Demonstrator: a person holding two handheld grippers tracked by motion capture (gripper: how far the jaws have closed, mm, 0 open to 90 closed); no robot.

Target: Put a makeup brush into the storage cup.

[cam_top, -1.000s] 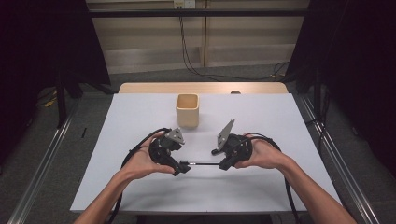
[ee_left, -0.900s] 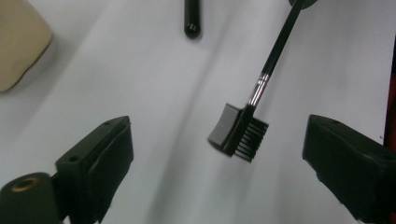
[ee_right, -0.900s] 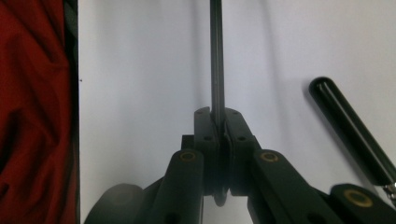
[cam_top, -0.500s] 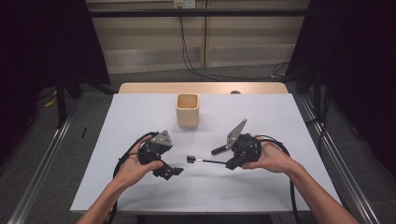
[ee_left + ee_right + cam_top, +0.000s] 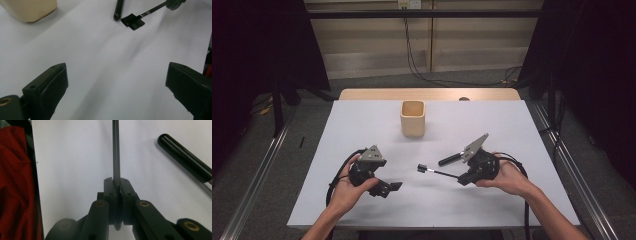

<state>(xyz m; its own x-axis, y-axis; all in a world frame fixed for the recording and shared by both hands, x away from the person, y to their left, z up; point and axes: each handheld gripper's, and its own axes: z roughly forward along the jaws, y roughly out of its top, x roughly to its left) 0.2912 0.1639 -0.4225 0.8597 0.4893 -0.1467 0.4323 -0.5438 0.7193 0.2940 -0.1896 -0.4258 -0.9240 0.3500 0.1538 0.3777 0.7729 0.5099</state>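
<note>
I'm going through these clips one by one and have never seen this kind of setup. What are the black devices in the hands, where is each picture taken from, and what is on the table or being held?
A person sits at a white table and holds a hand-operated two-jaw gripper in each hand; there is no robot arm. The high view looks down from above the person. The other two pictures come from cameras riding on each gripper, looking along its jaws.

The left gripper is open with nothing between its jaws. The right gripper is shut on the thin handle of a small black brush, whose comb-like head shows in the left gripper view.

On the table stand a beige cup and, beside the right gripper, a thicker black handle.
</note>
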